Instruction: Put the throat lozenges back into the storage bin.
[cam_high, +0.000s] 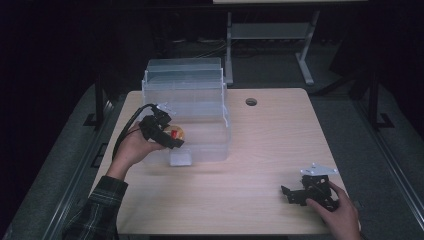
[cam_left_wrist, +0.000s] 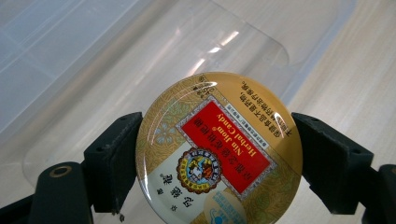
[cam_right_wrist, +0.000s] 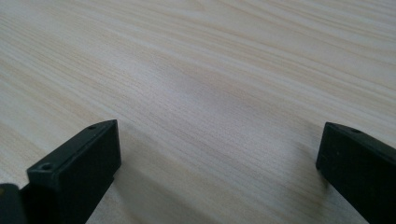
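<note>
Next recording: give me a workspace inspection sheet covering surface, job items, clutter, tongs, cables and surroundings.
Surface: light wooden table, with a round hole near the far edge.
Job's things: round candy tin, gold with a red label, held in front of the clear stepped plastic organiser at the table's far left.
Clutter: nothing seen.
Tongs: left tongs shut on the tin's rim; right tongs open, jaws wide apart, low over bare wood at the near right.
Cables: black cable loops from the left tongs.
Surroundings: dark room, grey floor, white table frame behind.
</note>
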